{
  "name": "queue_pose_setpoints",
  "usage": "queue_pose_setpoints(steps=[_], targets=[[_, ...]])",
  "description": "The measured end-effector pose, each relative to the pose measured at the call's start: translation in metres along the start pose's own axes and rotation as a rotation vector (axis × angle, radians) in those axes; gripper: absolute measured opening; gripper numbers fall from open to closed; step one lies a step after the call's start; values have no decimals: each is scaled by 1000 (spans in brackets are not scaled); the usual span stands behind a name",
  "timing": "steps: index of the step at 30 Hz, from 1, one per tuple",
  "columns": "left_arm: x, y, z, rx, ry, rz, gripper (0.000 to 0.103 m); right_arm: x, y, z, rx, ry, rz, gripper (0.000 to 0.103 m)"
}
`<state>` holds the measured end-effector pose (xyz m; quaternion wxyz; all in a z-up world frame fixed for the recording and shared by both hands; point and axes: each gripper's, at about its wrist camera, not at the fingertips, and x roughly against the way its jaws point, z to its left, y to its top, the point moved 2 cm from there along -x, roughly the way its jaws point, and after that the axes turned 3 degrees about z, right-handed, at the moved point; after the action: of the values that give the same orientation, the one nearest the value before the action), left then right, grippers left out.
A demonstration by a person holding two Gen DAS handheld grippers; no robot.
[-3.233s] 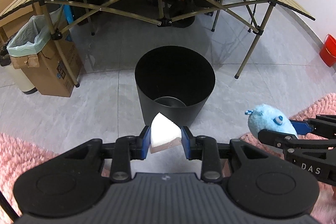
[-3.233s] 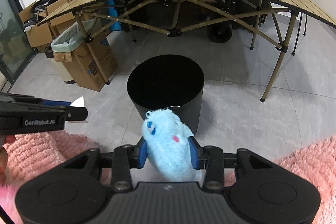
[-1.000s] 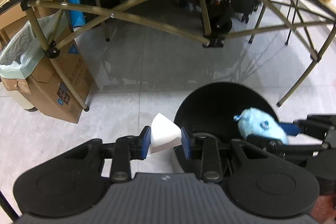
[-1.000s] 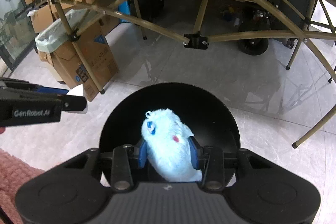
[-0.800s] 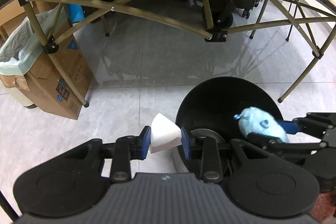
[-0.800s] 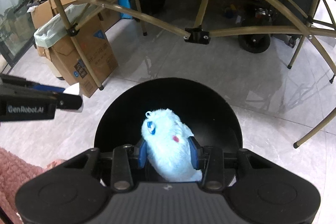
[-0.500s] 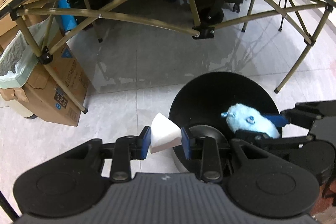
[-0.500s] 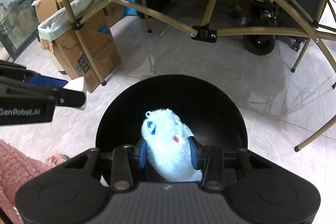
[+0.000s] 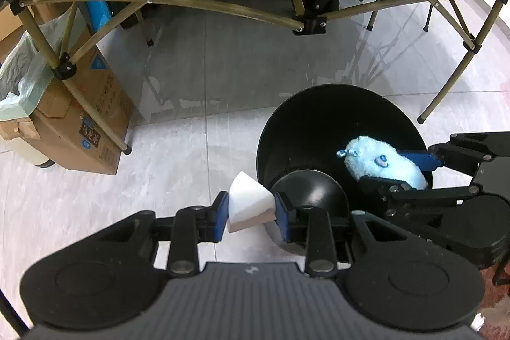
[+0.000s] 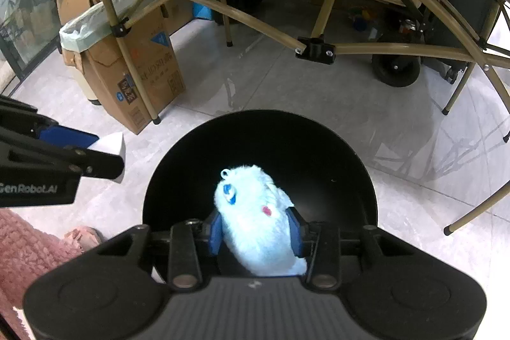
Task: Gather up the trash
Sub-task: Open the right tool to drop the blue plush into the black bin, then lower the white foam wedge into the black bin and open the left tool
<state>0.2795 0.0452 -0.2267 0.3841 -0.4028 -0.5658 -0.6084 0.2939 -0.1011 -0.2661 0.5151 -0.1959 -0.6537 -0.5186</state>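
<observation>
Right wrist: one plush toy (image 10: 258, 222), one bin (image 10: 344, 148).

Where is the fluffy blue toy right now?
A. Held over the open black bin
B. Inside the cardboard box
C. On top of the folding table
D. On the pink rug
A: the right gripper is clamped on the fluffy blue toy, which hangs above the black bin.

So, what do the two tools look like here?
Both tools are matte black plastic with blue pads on their two fingers. The left tool has round discs on its wide body and white "GenRobot.AI" lettering on its side. The right tool has the same build.
</observation>
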Motion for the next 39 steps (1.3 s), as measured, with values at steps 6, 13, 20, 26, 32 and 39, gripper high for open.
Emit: queue_pose_setpoints(steps=[6, 13, 20, 26, 32, 39], targets=[[-2, -2, 3, 10, -1, 16, 32, -1, -2, -4, -5, -21, 8, 59], [-2, -1, 3, 17, 1, 22, 32, 1, -2, -4, 2, -19, 5, 102], [-3, -1, 3, 18, 3, 21, 32, 1, -2, -4, -3, -22, 5, 103], [-3, -2, 5, 23, 3, 20, 32, 1, -2, -4, -1, -28, 5, 103], [1, -1, 6, 19, -3, 10, 32, 8, -2, -5, 2, -47, 5, 103], [7, 9, -13, -11, -11, -25, 32, 31, -9, -24, -39, -81, -21, 103]])
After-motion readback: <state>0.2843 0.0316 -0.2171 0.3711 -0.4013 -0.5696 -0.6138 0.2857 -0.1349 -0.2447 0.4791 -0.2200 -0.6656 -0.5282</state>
